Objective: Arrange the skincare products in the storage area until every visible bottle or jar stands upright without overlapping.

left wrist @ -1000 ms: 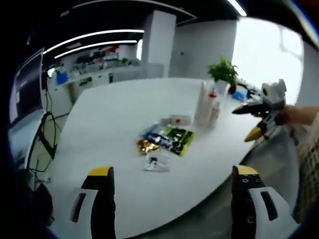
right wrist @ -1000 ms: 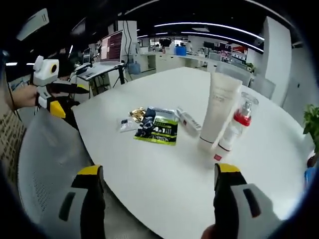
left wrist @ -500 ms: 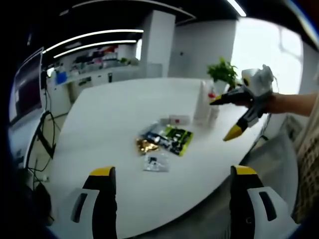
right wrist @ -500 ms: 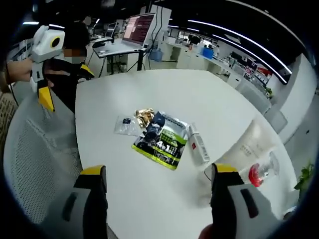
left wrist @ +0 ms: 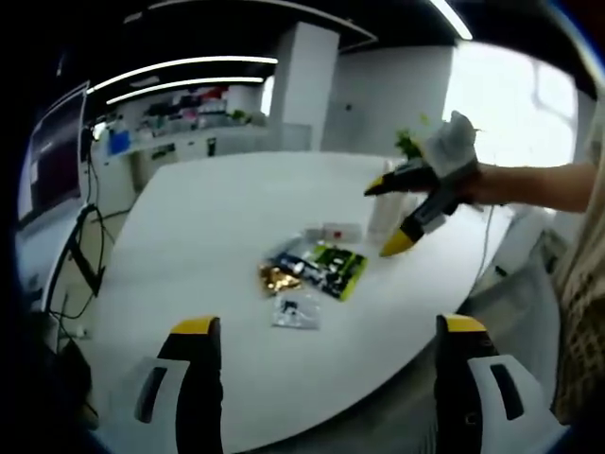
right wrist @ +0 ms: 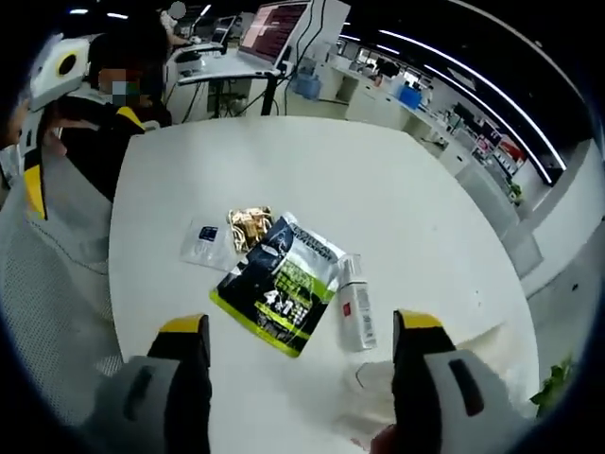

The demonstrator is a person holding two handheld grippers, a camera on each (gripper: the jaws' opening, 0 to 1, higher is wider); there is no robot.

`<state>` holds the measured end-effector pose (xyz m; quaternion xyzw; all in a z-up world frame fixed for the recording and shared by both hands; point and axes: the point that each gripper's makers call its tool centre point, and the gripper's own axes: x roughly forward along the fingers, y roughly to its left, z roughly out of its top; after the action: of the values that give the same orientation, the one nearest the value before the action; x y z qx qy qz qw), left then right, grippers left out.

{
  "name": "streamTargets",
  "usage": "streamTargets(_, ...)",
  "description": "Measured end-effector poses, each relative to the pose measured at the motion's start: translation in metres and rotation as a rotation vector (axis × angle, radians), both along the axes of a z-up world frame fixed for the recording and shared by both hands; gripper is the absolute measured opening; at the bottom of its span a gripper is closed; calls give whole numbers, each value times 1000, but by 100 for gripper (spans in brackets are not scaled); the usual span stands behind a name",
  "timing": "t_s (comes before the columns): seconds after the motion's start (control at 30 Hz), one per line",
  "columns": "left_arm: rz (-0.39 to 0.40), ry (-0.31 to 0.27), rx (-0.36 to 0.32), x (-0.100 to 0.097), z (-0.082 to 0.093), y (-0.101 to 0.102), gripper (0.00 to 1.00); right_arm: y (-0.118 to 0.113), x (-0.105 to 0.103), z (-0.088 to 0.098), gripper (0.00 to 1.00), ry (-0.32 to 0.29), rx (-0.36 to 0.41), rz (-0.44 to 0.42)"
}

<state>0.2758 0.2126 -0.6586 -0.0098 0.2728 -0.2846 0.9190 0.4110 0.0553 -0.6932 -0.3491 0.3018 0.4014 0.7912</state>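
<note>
A small white bottle with a red label (right wrist: 354,315) lies flat on the white table (right wrist: 312,180); in the left gripper view this bottle (left wrist: 342,230) is beside a tall white tube (left wrist: 380,216) that stands upright. My right gripper (right wrist: 301,323) is open and hovers above the lying bottle, with the tube (right wrist: 463,348) blurred at its right jaw. In the left gripper view the right gripper (left wrist: 384,219), held by a hand, hangs in front of the tube and hides part of it. My left gripper (left wrist: 328,324) is open and empty, back from the table's near edge.
A green-and-black pouch (right wrist: 279,288), a gold packet (right wrist: 248,225) and a clear sachet (right wrist: 206,244) lie left of the lying bottle. A grey mesh chair (right wrist: 47,284) stands at the table's edge. A potted plant (left wrist: 408,147) sits behind the tube.
The right gripper has swung in over the table, from beyond the tube to above the lying bottle and pouch. The left gripper has stayed put.
</note>
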Motion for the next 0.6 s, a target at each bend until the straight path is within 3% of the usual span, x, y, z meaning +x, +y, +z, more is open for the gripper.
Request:
streamTargets(0.1, 8, 4, -14, 1, 0, 1, 90, 4, 9, -6, 72, 8, -8, -6)
streamTargets(0.4, 18, 18, -35, 2, -2, 3, 88, 8, 43, -22, 72, -1, -50, -35)
streamTargets(0.5, 22, 23, -43, 2, -2, 3, 87, 11, 53, -27, 65, 14, -26, -48)
streamTargets(0.6, 17, 33, -51, 2, -3, 2, 87, 11, 63, -35, 63, 5, -54, -56)
